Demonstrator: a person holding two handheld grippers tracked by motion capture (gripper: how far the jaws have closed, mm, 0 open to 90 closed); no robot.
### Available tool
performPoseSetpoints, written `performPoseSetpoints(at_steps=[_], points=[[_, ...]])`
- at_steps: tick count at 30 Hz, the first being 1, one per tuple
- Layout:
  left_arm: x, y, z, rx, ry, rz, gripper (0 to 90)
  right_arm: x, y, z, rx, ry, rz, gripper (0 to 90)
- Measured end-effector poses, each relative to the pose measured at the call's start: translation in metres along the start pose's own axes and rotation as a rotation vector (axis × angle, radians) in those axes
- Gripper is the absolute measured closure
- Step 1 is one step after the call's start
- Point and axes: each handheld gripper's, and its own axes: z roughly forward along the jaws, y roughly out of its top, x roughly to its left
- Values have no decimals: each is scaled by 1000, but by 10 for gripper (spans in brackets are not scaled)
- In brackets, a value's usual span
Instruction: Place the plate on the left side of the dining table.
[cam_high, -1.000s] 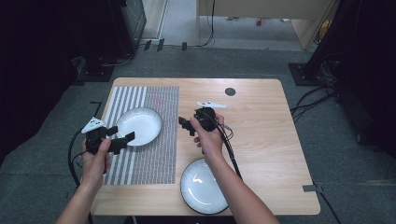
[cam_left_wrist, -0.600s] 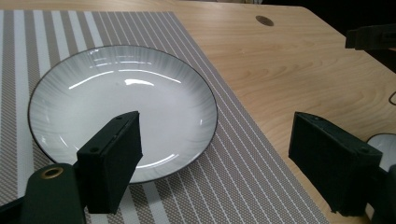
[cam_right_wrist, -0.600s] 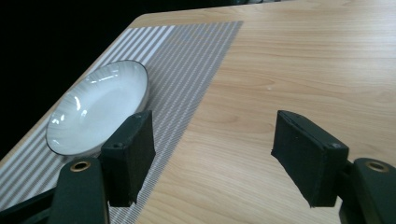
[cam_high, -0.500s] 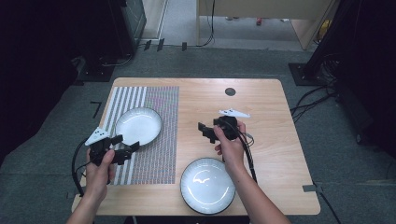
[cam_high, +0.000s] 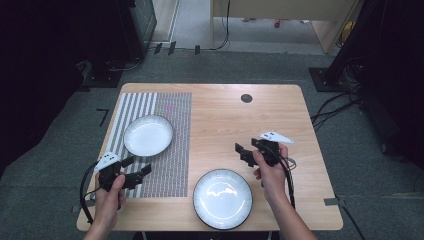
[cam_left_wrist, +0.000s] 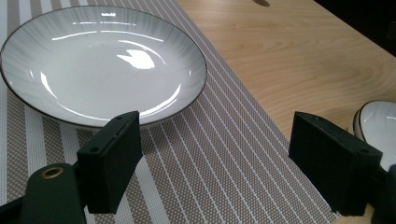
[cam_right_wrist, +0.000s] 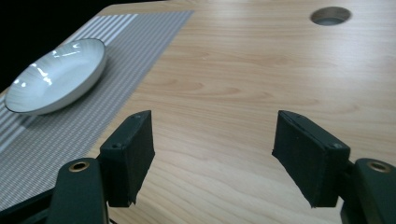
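Both tools are open and empty. The near plate (cam_high: 222, 198) sits on the bare counter (cam_high: 280, 115) at about 7 o'clock from the right tool (cam_high: 245, 152), nearer it than the left tool (cam_high: 136, 167).

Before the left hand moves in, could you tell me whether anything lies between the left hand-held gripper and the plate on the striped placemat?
Nothing visible does: only bare striped placemat separates the open left hand-held gripper from the plate.
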Motion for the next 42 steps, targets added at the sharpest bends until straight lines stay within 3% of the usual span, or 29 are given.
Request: performPoseSetpoints(at_steps=[13, 18, 27, 30, 38, 42], points=[[-1, -24, -10, 0, 31, 25, 172, -52, -37, -39, 3, -67, 51, 272], [7, -32, -17, -7, 44, -6, 172, -72, -51, -53, -3, -99, 86, 272], [24, -45, -32, -3, 94, -20, 173, -100, -76, -76, 21, -162, 101, 273], [30, -50, -36, -1, 129, -16, 173, -106, -82, -83, 26, -189, 94, 273], [49, -58, -43, 2, 167, -68, 173, -115, -98, -98, 38, -265, 47, 267], [52, -62, -42, 13, 187, -64, 173, -117, -102, -103, 33, -289, 38, 267]])
